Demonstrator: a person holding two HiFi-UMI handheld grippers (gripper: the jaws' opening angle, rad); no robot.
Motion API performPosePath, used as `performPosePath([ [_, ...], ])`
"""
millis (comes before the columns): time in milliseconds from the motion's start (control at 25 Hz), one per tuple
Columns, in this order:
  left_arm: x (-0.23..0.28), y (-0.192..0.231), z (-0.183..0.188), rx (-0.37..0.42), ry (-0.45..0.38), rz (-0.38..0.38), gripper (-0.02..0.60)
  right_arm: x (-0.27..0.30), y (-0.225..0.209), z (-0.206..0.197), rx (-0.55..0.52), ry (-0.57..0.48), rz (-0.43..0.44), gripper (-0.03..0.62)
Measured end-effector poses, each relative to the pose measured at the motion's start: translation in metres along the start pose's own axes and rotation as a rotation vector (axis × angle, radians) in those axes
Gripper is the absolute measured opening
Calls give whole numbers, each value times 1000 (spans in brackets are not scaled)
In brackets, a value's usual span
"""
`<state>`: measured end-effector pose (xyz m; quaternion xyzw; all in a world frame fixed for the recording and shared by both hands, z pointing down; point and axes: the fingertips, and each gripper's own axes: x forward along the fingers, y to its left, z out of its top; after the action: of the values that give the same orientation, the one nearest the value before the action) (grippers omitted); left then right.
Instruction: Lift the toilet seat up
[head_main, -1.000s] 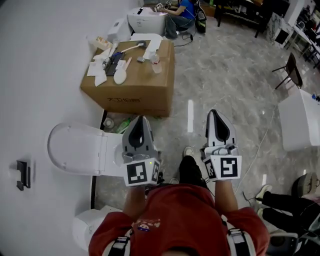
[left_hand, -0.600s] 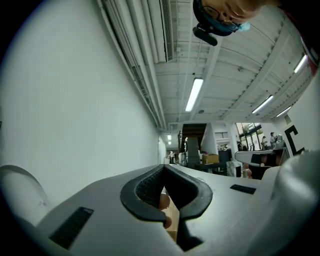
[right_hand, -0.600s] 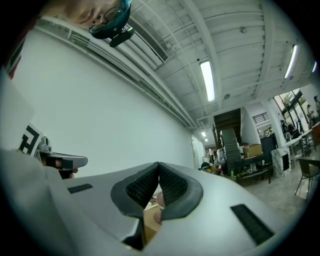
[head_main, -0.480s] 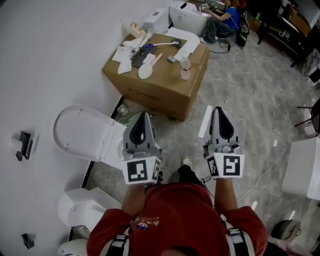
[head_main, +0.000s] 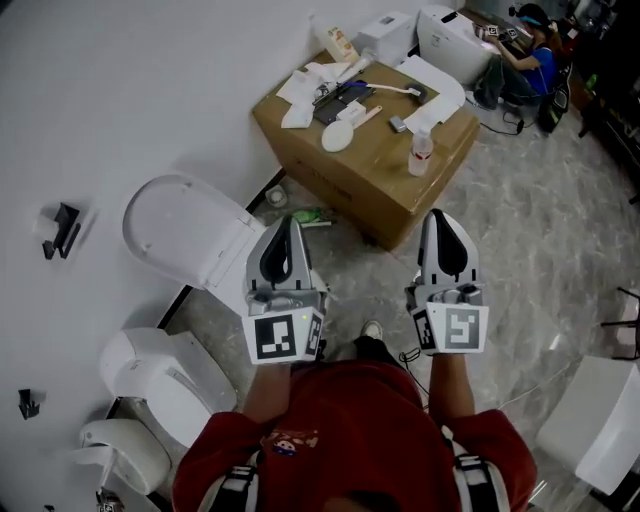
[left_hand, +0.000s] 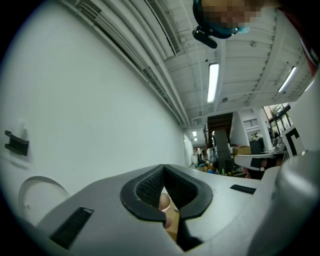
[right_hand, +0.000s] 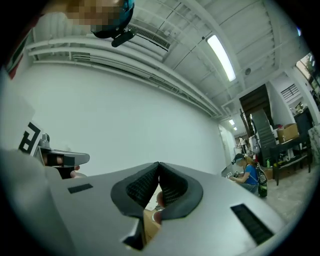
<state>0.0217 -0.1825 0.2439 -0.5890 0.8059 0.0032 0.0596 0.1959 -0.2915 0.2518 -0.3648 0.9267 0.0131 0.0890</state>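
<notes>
At the far left the toilet seat (head_main: 185, 238) shows as a white oval, tipped up against the white wall (head_main: 120, 90). Just right of it the left claw (head_main: 288, 225) hangs level over the toilet's edge – clenched, its tips meeting on nothing. Beyond its tip a cardboard box (head_main: 385, 195) stands on the floor, with a small bottle (head_main: 422, 152) and loose tools on top. The right claw (head_main: 441, 218) – likewise clenched and empty – points at the box's near side.
</notes>
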Motion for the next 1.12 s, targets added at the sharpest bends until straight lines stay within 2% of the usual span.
performPosePath([
  [240, -3, 20, 2, 30, 10, 146, 11, 38, 10, -5, 33, -3, 143, 14],
  [600, -37, 65, -1, 89, 50, 369, 9, 76, 64, -27, 123, 19, 364, 14],
  [920, -93, 127, 7, 86, 39, 516, 9, 81, 155, -24, 123, 11, 515, 14],
  [1120, -132, 163, 13, 73, 10, 573, 9, 77, 207, -15, 103, 0, 575, 14],
])
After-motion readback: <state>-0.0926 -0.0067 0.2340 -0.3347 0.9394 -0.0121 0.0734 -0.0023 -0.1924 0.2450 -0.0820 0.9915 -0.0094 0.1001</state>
